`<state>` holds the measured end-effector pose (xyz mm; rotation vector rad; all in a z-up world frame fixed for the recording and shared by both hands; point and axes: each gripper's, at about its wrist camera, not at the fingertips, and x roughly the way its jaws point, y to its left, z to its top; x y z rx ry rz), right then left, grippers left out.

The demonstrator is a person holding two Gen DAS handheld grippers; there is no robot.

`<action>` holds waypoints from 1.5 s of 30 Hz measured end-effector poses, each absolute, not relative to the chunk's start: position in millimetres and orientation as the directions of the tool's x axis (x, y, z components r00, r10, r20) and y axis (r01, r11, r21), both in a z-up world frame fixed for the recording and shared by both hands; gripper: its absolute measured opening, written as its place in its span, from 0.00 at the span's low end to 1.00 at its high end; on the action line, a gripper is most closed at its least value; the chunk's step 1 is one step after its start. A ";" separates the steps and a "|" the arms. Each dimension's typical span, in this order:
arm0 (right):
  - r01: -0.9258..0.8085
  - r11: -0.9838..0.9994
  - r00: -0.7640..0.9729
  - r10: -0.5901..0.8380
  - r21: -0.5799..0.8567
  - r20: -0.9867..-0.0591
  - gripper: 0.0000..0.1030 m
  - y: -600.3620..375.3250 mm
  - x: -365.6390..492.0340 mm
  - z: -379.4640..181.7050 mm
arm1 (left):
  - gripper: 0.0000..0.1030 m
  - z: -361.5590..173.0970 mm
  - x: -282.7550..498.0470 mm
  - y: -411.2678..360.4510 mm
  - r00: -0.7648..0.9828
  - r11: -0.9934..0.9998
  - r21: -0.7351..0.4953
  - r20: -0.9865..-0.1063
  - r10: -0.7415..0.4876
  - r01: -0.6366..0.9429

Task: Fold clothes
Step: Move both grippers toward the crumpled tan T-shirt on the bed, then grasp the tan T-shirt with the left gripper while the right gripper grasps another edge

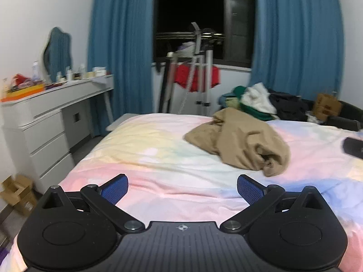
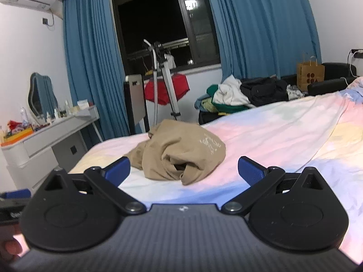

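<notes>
Both the left gripper [image 1: 182, 189] and right gripper [image 2: 184, 171] are held wide open, empty, above the bed [image 1: 158, 158]; a tan shirt [image 2: 181, 156] is crumpled there.

A dark object [image 1: 354, 147] is cut off at the left view's right edge, unidentifiable

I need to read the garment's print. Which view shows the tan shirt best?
The right wrist view: the tan shirt lies close and central, its white print visible. The left wrist view shows it farther off to the right, print hidden.

Each gripper [image 1: 182, 189] [image 2: 184, 172]: matte black ribbed body, round hubs, silver screws, blue textured pads [image 1: 249, 191]
</notes>
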<state>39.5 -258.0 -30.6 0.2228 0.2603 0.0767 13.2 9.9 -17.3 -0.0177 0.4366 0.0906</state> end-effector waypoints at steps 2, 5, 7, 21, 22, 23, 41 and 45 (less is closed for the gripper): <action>-0.051 0.973 0.966 0.106 0.226 -0.234 1.00 -257.9 38.6 -29.5 | 1.00 -20.5 15.1 9.5 0.898 0.995 0.014 -0.431 0.091 -0.094; -0.056 0.970 0.965 0.113 0.236 -0.236 1.00 -260.2 39.9 -28.5 | 1.00 -27.4 17.8 8.7 0.890 0.994 0.036 -0.441 0.112 -0.107; -0.051 0.970 0.964 0.110 0.237 -0.243 0.99 -261.3 40.8 -28.6 | 1.00 -33.4 20.6 8.5 0.882 0.990 0.055 -0.451 0.139 -0.128; 0.033 0.916 0.954 0.090 0.400 -0.284 0.70 -308.0 50.0 -35.1 | 0.88 -71.5 93.1 -68.9 0.854 0.965 0.226 -0.520 0.006 0.131; 0.042 0.907 0.953 0.089 0.419 -0.289 0.69 -313.9 52.4 -36.9 | 0.87 -76.4 103.6 -78.2 0.856 0.957 0.244 -0.517 -0.009 0.158; 0.050 0.899 0.952 0.088 0.434 -0.293 0.68 -319.4 54.8 -39.4 | 0.84 -81.3 114.2 -87.6 0.857 0.947 0.262 -0.514 -0.025 0.184; 0.039 0.905 0.919 0.134 0.424 -0.370 0.61 -325.2 121.5 -102.6 | 0.08 -110.8 244.6 -111.0 0.885 0.985 -0.069 -0.432 -0.171 0.157; 0.025 0.915 0.916 0.140 0.402 -0.377 0.61 -318.1 127.3 -106.9 | 0.05 -76.9 215.9 -93.2 0.886 0.971 -0.088 -0.398 -0.238 0.222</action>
